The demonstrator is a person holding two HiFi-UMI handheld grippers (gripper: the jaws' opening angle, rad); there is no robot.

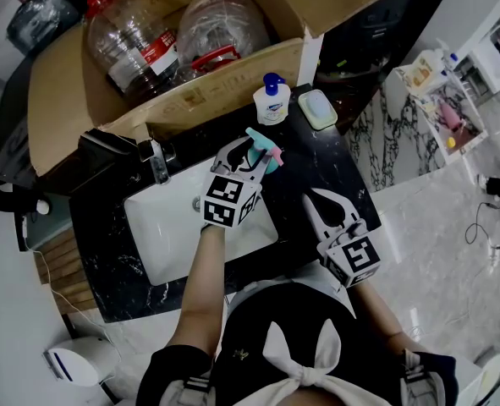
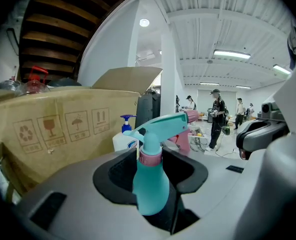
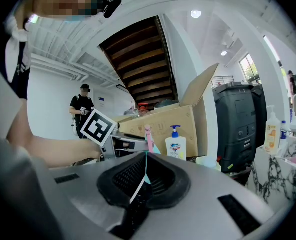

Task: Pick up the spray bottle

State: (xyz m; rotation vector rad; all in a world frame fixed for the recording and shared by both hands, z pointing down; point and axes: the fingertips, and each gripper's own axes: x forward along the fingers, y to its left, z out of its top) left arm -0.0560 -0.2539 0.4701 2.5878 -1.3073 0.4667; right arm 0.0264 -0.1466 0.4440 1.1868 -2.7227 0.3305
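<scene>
Spray bottle (image 2: 151, 178) is squeezed tight in the left gripper (image 2: 153, 164). Right gripper (image 3: 145, 169) is closed, empty. Box (image 2: 62, 129) shows umbrella and arrow pictures.

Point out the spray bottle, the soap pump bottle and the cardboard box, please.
spray bottle (image 2: 150, 183): left gripper view, teal body.
soap pump bottle (image 1: 271, 108): head view, white body.
cardboard box (image 1: 216, 91): head view, front wall.

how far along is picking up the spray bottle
Done: the left gripper is at the spray bottle, jaws closed on its teal body below the pink collar.
In hand: the grip itself. The bottle is upright by the sink, and I cannot tell whether its base is off the black counter.
Left: a clear lift.
The right gripper is shut and empty, off to the side.
</scene>
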